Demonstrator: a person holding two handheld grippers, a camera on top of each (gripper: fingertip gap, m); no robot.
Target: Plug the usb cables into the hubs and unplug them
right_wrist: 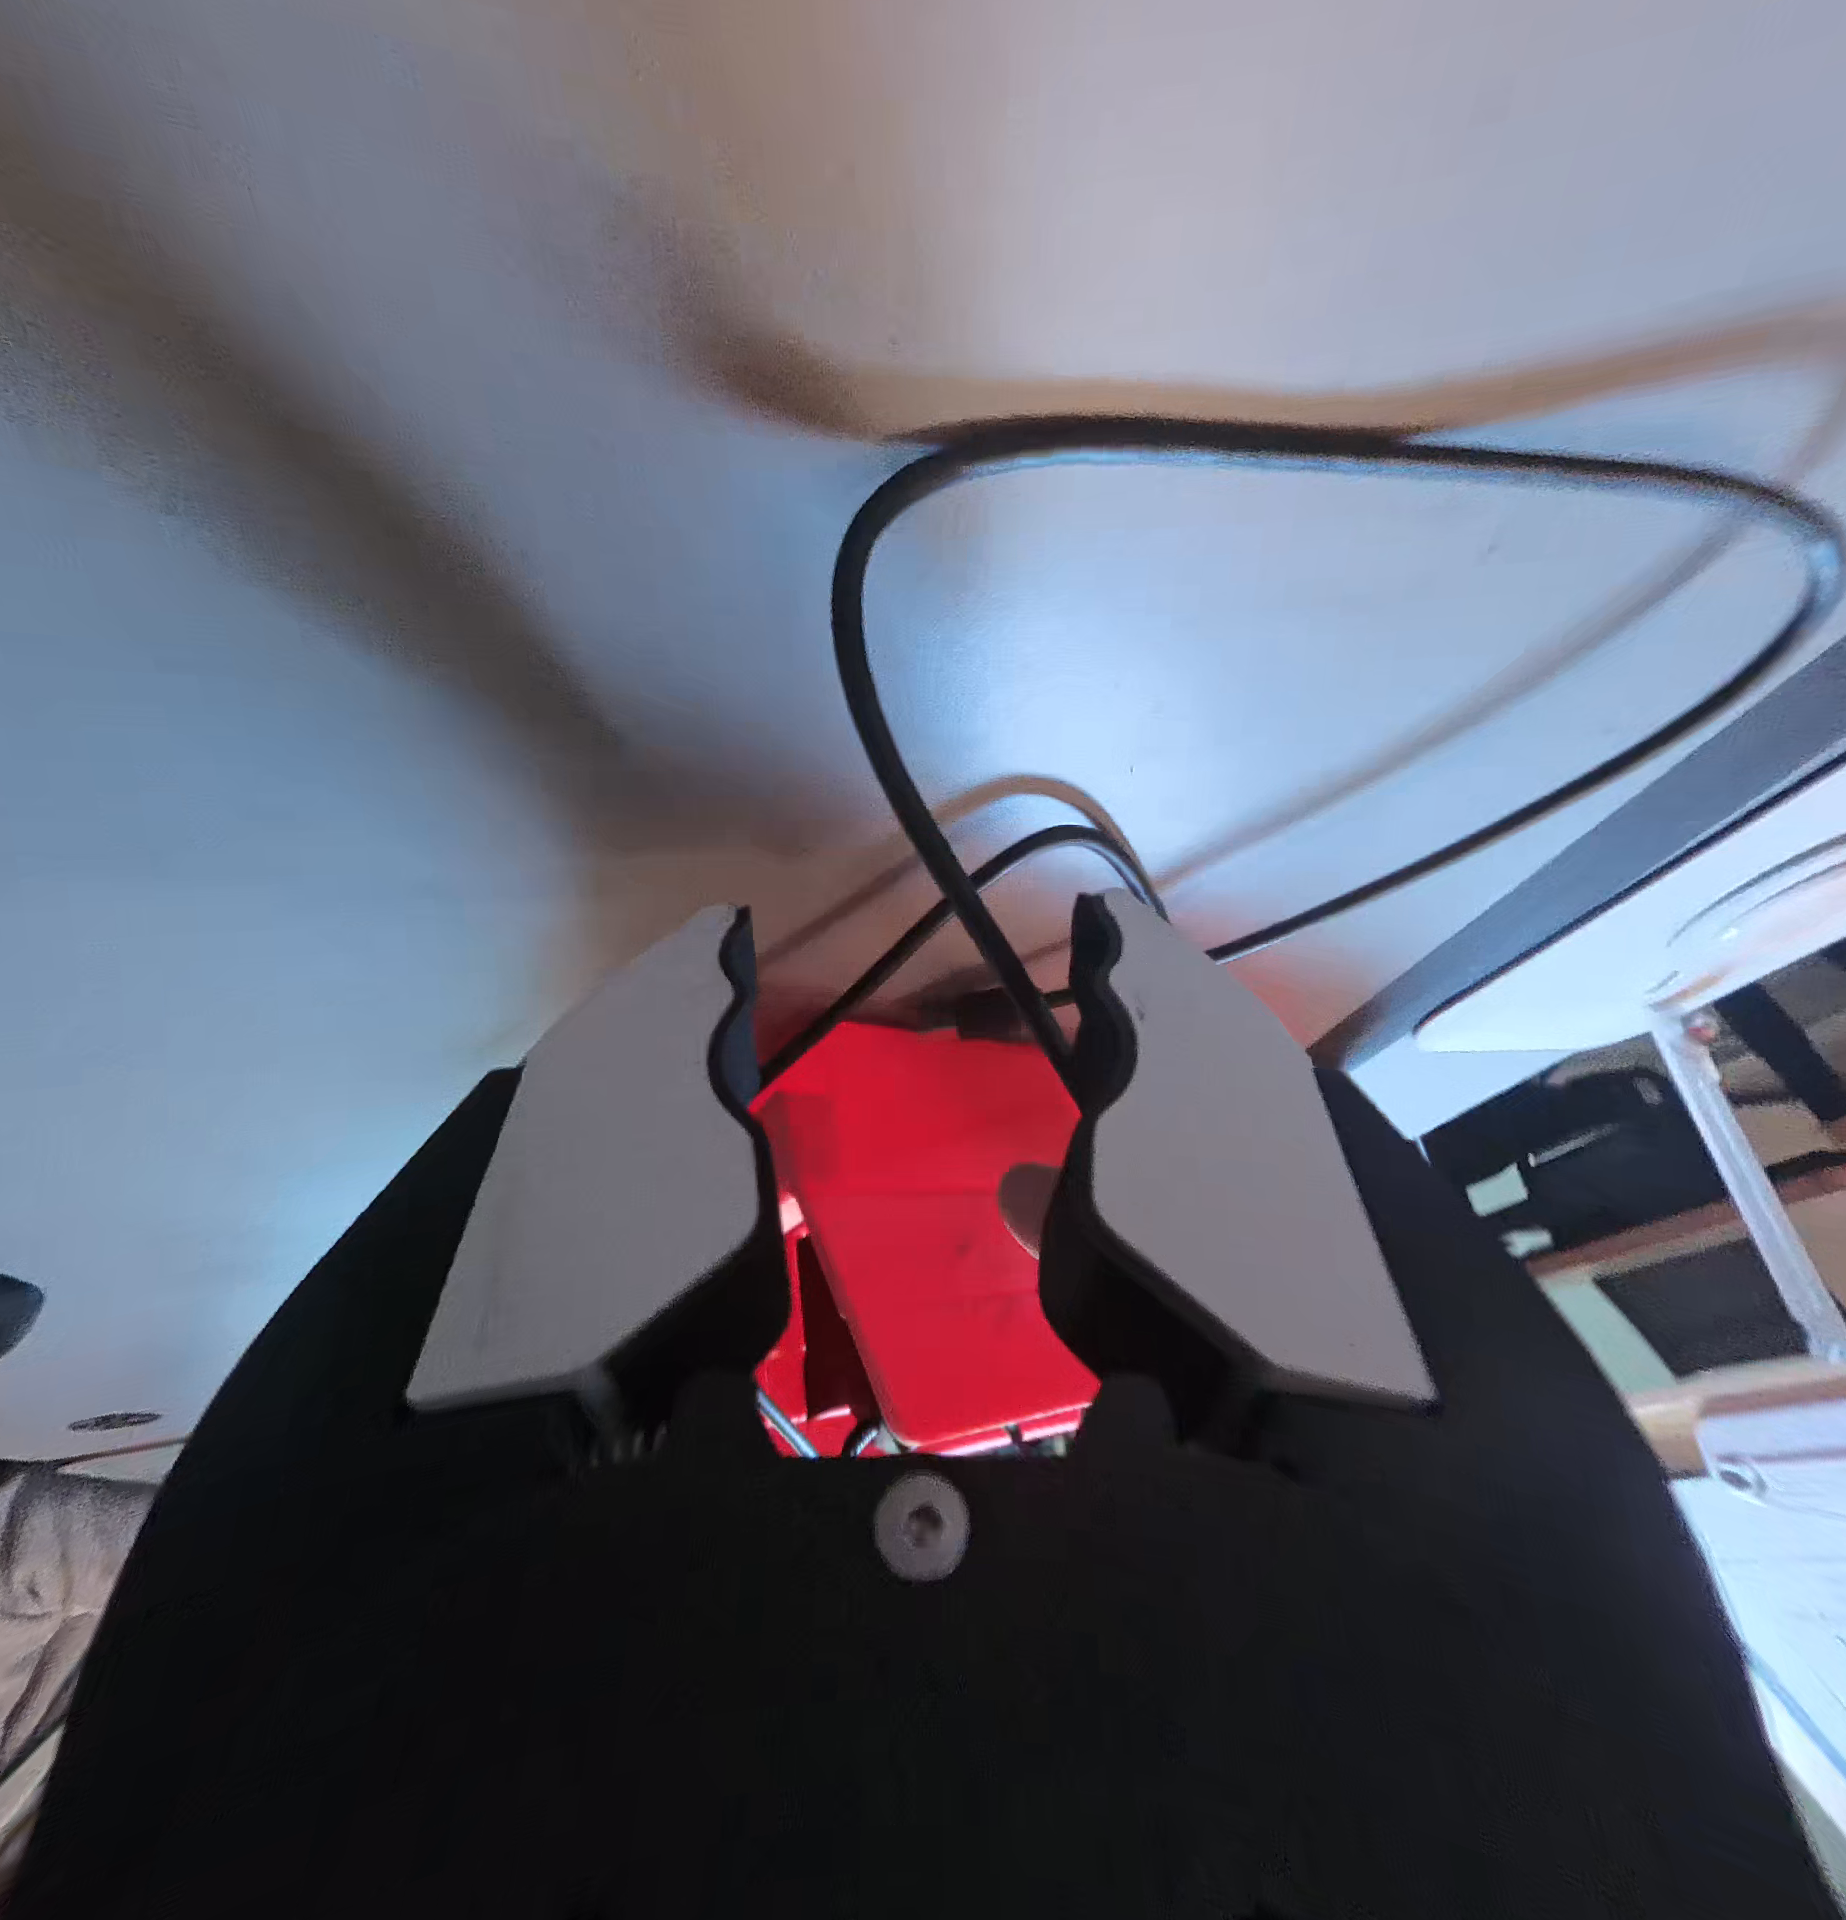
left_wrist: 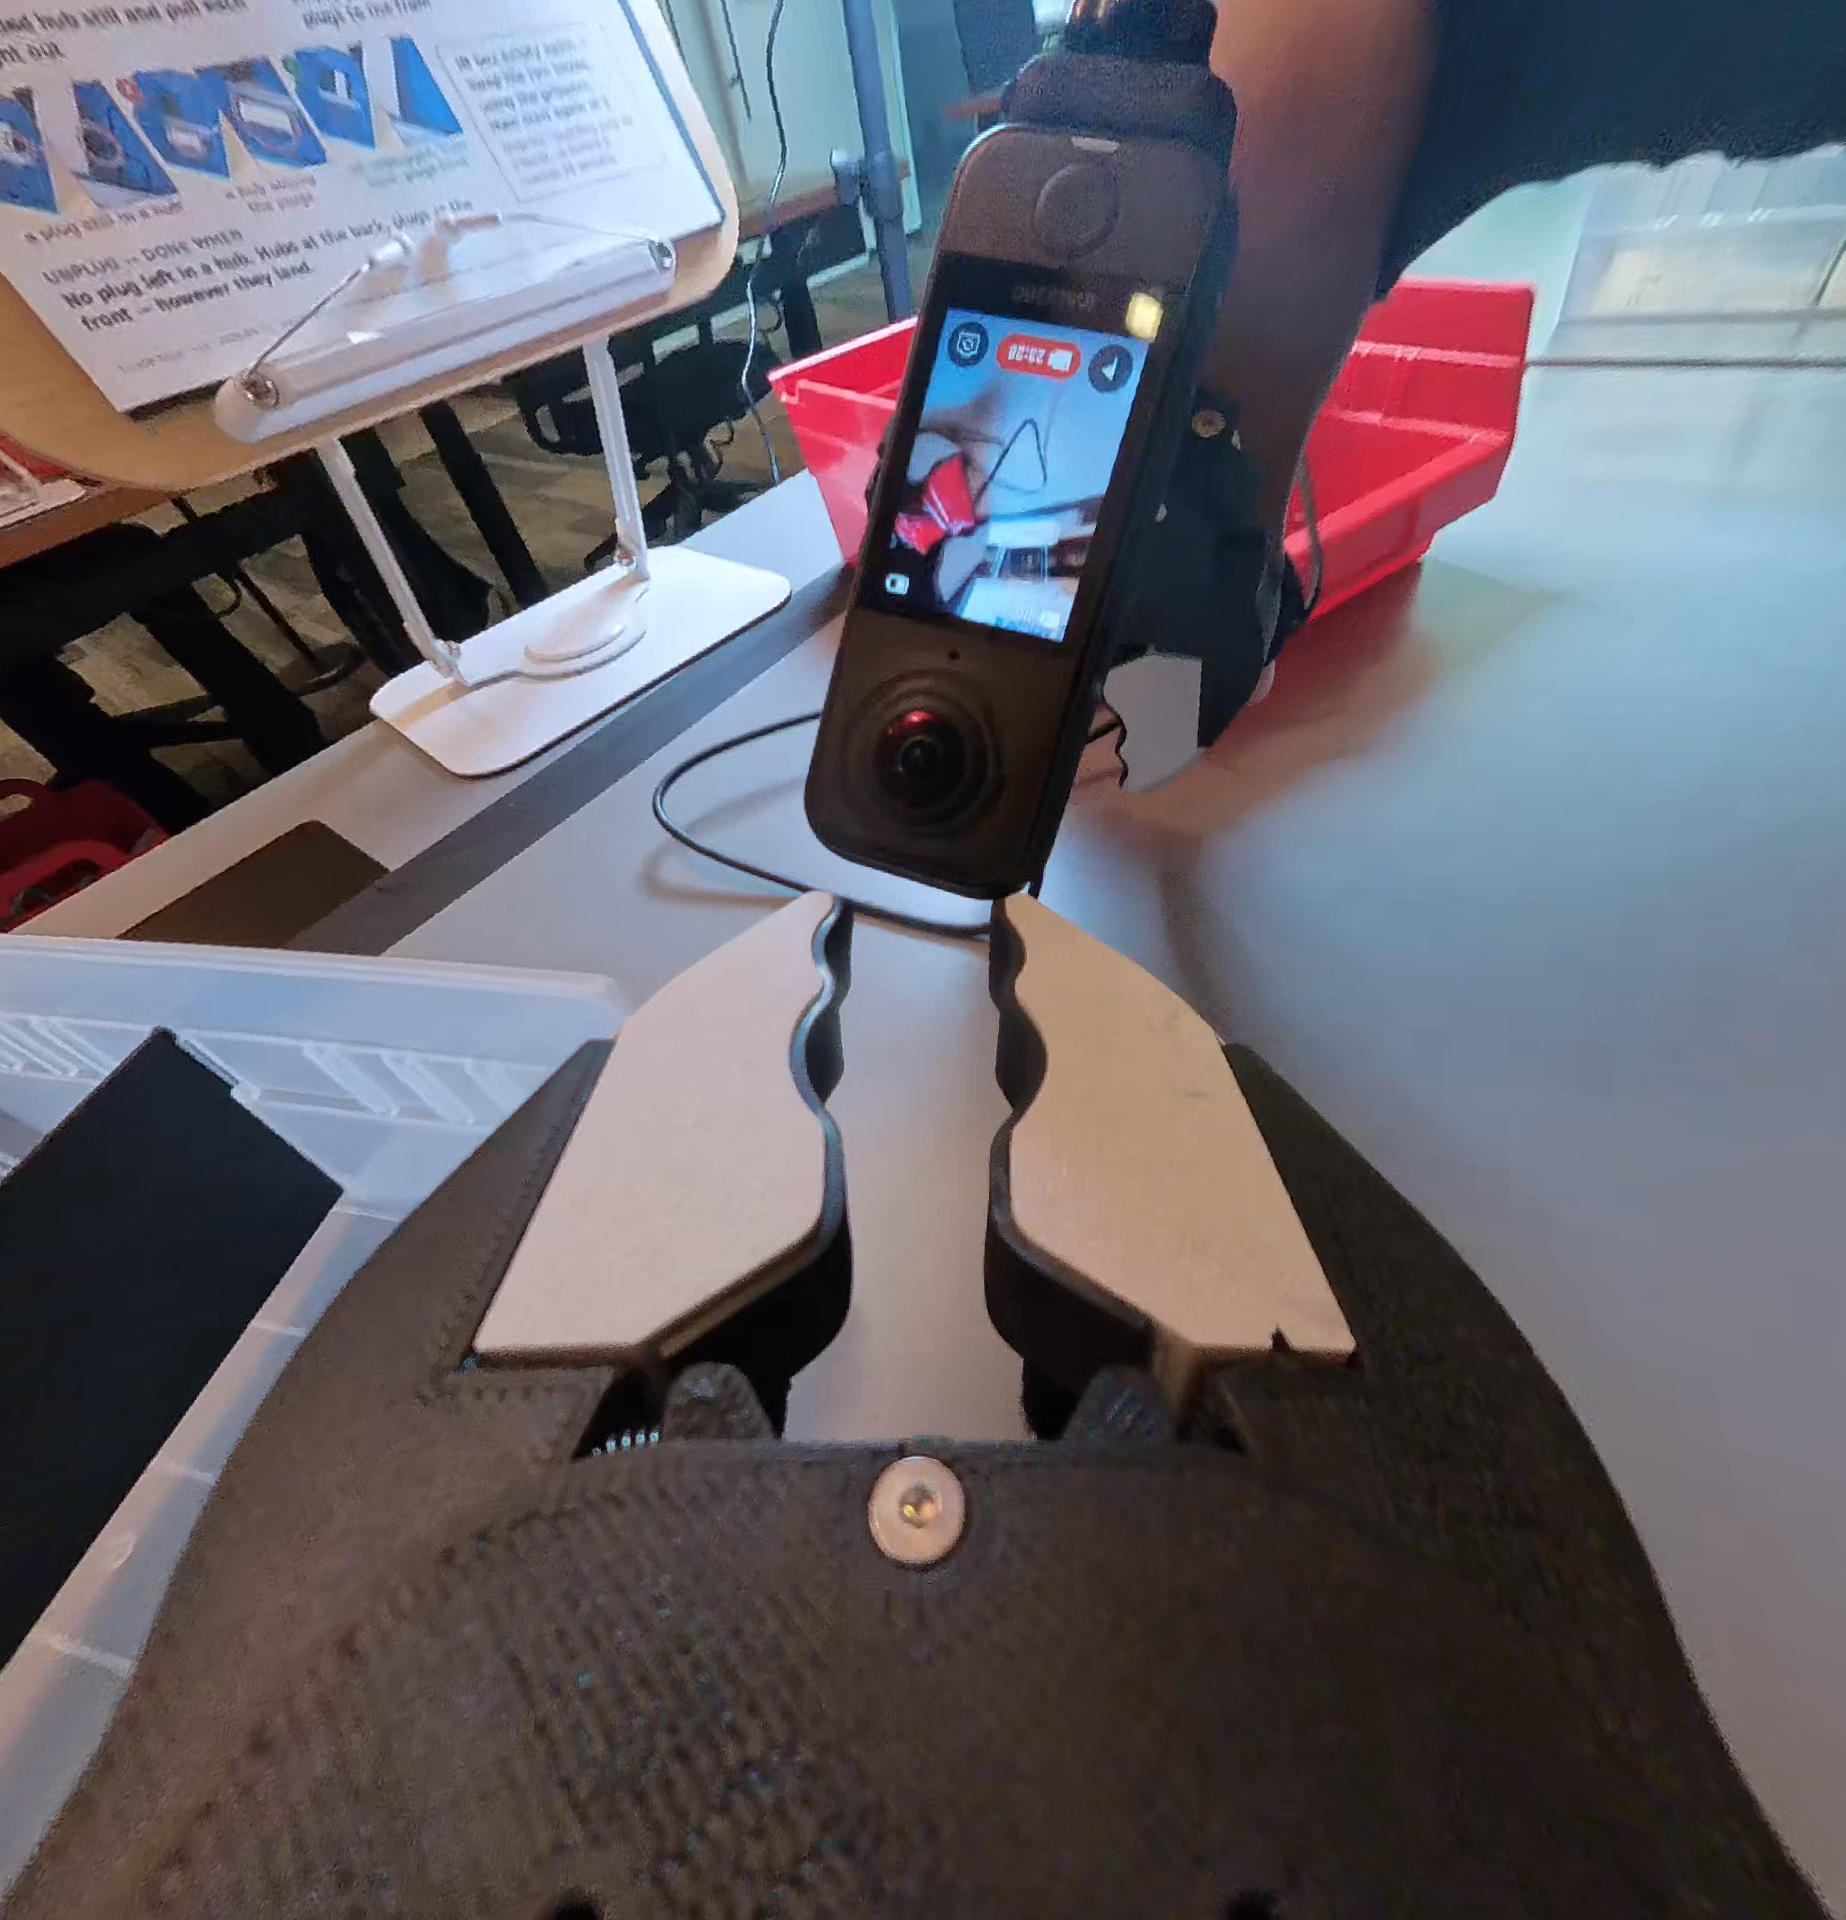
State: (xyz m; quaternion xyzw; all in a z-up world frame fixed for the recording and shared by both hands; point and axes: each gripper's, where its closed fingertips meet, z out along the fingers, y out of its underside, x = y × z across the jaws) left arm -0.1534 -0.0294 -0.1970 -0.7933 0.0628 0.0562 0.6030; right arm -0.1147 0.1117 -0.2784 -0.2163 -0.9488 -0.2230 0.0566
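Right grey-fingered gripper [right_wrist: 914,935] reaches open-jawed over the red plastic bin [right_wrist: 929,1226], apparently to fetch a thin black cable [right_wrist: 877,707]; left gripper [left_wrist: 919,925] waits open above the grey table [left_wrist: 1521,935].

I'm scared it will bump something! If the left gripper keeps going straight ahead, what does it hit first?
Probably the black camera on the right gripper, which stands right beyond the open left gripper. A thin black cable on the table lies lower down. Depth is hard to judge.
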